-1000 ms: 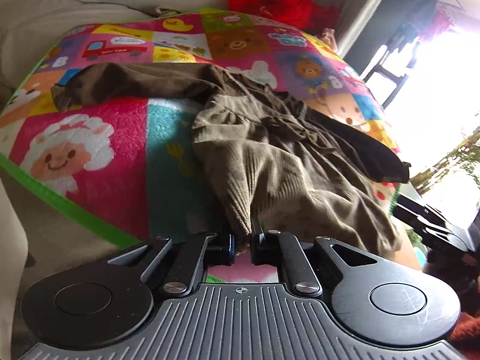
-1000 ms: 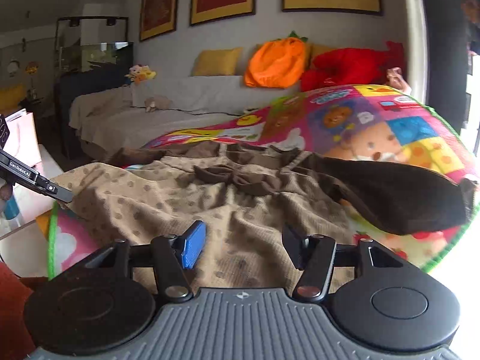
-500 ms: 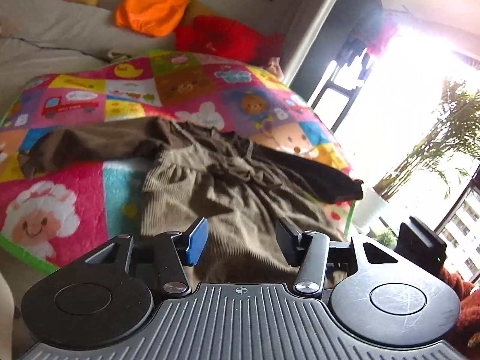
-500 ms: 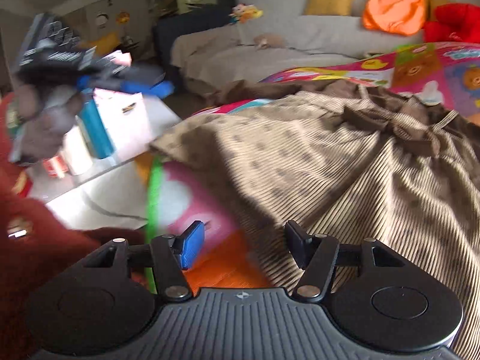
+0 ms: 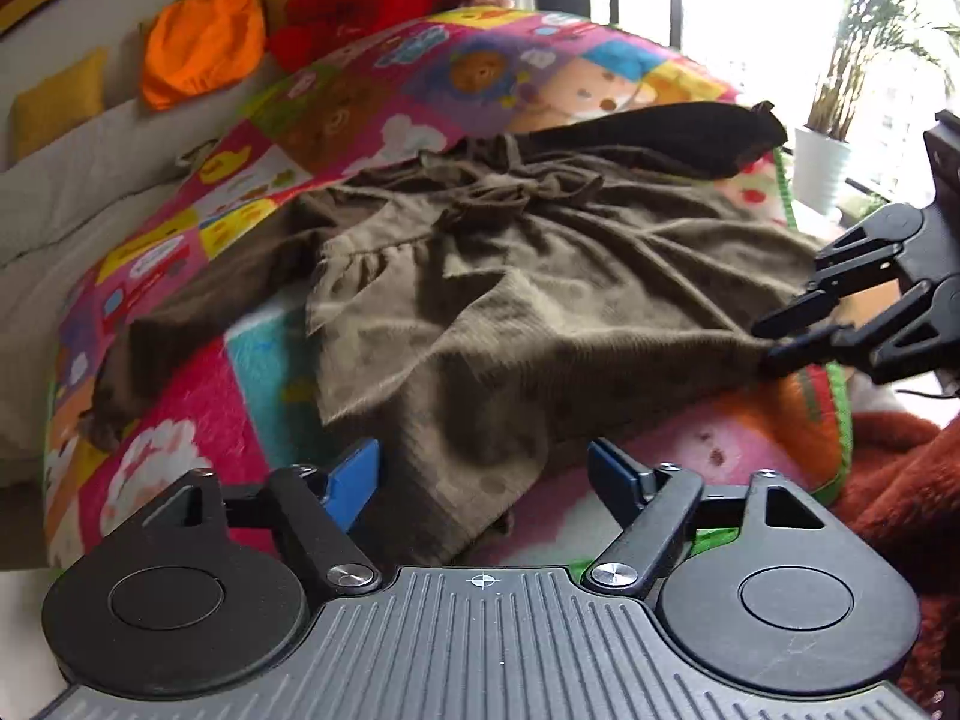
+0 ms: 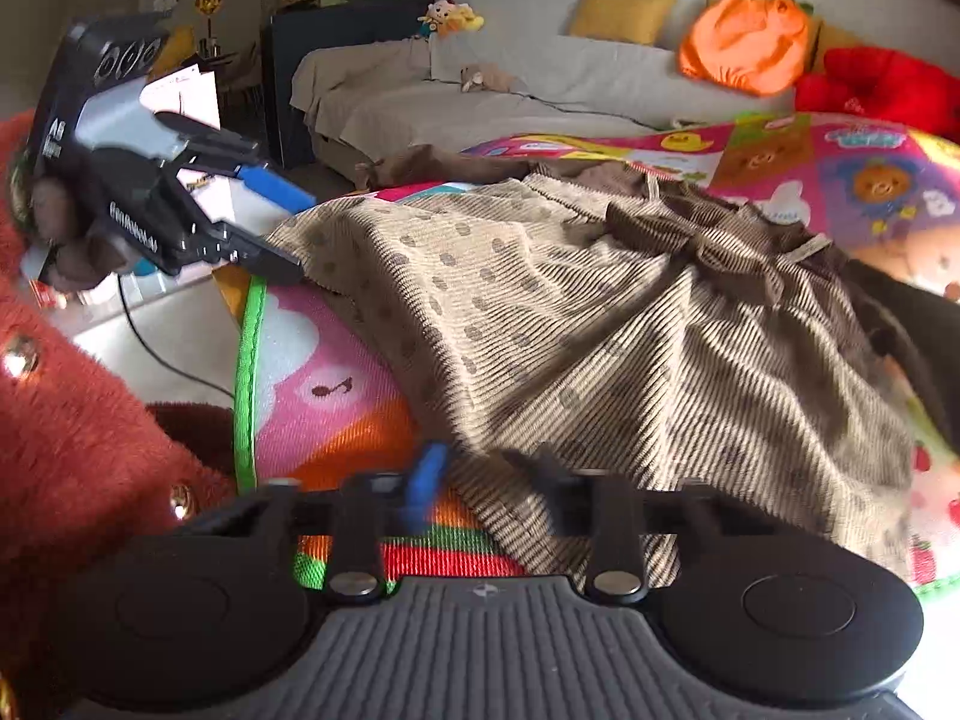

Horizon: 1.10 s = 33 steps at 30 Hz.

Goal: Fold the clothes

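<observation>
A tan dotted corduroy dress (image 5: 540,276) with dark brown sleeves and a bow lies spread on a colourful play mat (image 5: 420,78). My left gripper (image 5: 483,474) has its jaws opening. A hem corner lies loose between the blue pads (image 5: 354,480), which do not press on it. In the right wrist view the left gripper (image 6: 288,228) stands open at the dress's (image 6: 600,330) left hem corner. My right gripper (image 6: 483,474) is blurred, its jaws closing with hem cloth between them. From the left wrist view the right gripper (image 5: 774,348) pinches the hem edge.
A grey sofa (image 6: 480,96) behind the mat (image 6: 840,150) carries an orange pumpkin cushion (image 6: 744,48), a red plush (image 6: 882,90) and a yellow cushion (image 6: 618,15). A person's rust fuzzy sleeve (image 6: 72,432) fills the near left. A potted plant (image 5: 822,162) stands by the window.
The left gripper let go of the hem, opened and rolled. The right gripper swung to the near hem edge and closed on the cloth.
</observation>
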Available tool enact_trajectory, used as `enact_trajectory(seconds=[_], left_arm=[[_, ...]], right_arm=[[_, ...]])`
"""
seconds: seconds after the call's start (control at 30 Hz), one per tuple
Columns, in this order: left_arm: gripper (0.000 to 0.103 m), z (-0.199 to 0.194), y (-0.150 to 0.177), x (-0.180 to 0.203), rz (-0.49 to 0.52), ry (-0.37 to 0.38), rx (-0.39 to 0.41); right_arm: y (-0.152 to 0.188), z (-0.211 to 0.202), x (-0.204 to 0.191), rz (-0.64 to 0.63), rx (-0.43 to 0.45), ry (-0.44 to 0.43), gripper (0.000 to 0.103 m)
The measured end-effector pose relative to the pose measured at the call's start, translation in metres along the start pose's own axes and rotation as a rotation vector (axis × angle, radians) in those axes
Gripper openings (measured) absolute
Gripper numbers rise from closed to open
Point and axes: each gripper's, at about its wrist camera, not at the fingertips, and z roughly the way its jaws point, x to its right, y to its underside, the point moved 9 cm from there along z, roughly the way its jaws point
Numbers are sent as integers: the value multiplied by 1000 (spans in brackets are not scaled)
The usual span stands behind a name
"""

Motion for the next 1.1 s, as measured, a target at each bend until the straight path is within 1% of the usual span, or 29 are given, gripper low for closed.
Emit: enact_trajectory(seconds=[0.03, 0.1, 0.13, 0.2, 0.27, 0.33, 0.37, 0.43, 0.5, 0.53, 0.57, 0.6, 0.63, 0.67, 0.73, 0.8, 0.87, 0.9, 0.97, 1.0, 1.03, 1.07, 1.1], left_arm=[[63, -2, 2, -8, -13, -28, -7], [64, -12, -1, -24, -54, -60, 11], [65, -19, -3, -30, -70, -70, 27], [63, -34, -9, -42, -95, -95, 64], [64, -48, -12, -51, -123, -92, 99], [65, -61, -17, -55, -170, -46, 139], [69, -63, -21, -55, -191, -12, 161], [75, -63, -34, -47, -226, 77, 208], [79, -56, -47, -35, -238, 169, 233], [82, -50, -53, -27, -235, 215, 235], [85, -39, -58, -18, -226, 252, 226], [87, -28, -61, -9, -219, 275, 215], [88, -14, -63, -3, -218, 293, 197], [89, 1, -63, 3, -224, 306, 171], [91, 29, -59, 8, -260, 317, 108], [91, 54, -50, 6, -305, 305, 30], [93, 69, -38, -3, -338, 274, -33], [93, 70, -36, -8, -354, 280, -32], [95, 69, -38, -18, -403, 293, -28], [95, 66, -42, -24, -432, 298, -3], [95, 63, -47, -33, -469, 301, 24], [96, 61, -52, -45, -527, 298, 62], [97, 59, -58, -58, -586, 294, 99]], right_arm=[[-4, 0, 3, 38, 14, -14, 7], [-13, -11, 7, 87, 59, -43, 5], [-17, -18, 7, 93, 78, -52, 5], [-22, -34, 6, 89, 109, -49, 5], [-18, -44, 6, 93, 105, -46, 5], [-7, -45, 4, 107, 75, -58, 5], [1, -42, 3, 111, 52, -65, 5], [12, -37, 0, 106, 10, -81, 5], [11, -38, -1, 99, 13, -87, 7], [10, -39, -1, 97, 17, -89, 15], [4, -43, 3, 100, 42, -80, 31], [-2, -47, 9, 110, 69, -67, 39], [-10, -50, 17, 129, 96, -48, 51], [-17, -53, 27, 148, 122, -30, 55], [-23, -51, 51, 212, 145, 7, 56], [-21, -42, 78, 280, 130, 59, 60], [-12, -29, 104, 339, 87, 118, 69], [-7, -23, 116, 369, 66, 146, 72], [1, -11, 134, 437, 30, 175, 84], [3, -7, 138, 464, 30, 170, 86], [5, -3, 141, 491, 30, 165, 94], [7, 1, 144, 517, 32, 158, 103], [7, 3, 144, 527, 50, 147, 103]])
